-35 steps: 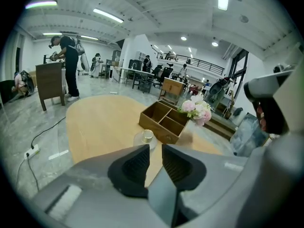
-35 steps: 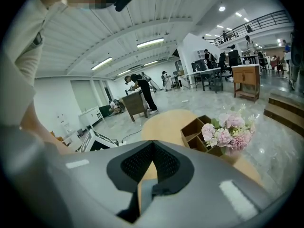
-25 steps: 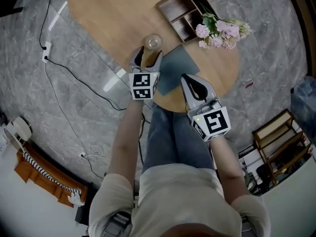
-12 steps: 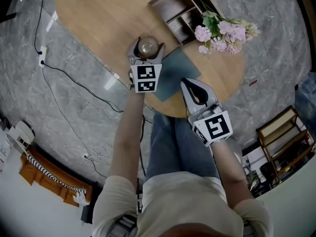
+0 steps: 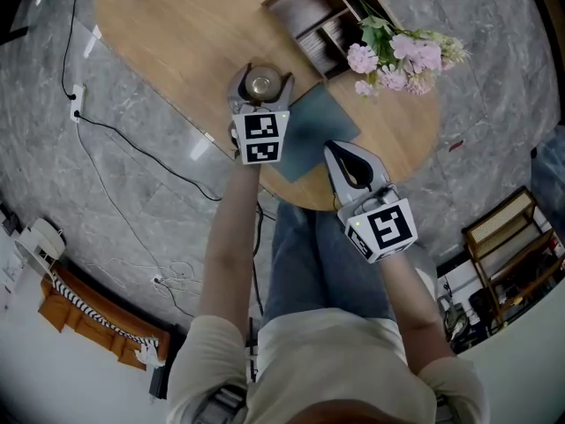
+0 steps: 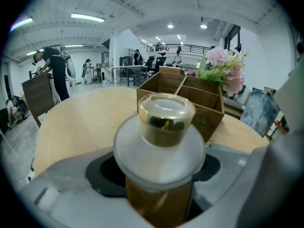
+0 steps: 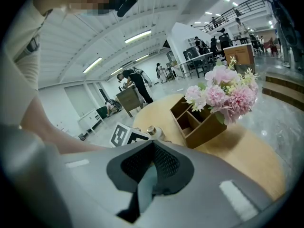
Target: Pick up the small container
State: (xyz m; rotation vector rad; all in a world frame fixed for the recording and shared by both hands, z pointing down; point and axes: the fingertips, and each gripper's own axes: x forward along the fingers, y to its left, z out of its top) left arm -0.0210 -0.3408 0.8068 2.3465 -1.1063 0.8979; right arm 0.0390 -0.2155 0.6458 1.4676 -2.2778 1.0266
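The small container [image 5: 260, 85] is a jar with a white lid and a gold knob, standing on the round wooden table [image 5: 177, 34]. My left gripper [image 5: 262, 76] straddles it, one jaw on each side. The jaws are closing, and I see no pad pressing on the jar. In the left gripper view the container [image 6: 165, 122] fills the centre, upright between the grey jaws. My right gripper [image 5: 334, 147] hovers over the table's near edge, shut and empty, to the right of a blue-grey mat [image 5: 313, 131].
A wooden organizer box [image 5: 309, 16] stands behind the container, with pink flowers [image 5: 402, 56] to its right. The table edge runs just below the grippers, above the person's knees. People and furniture stand far off in the hall.
The left gripper has moved forward from just short of the container to around it, with its jaws spread wider. The right gripper has stayed in place.
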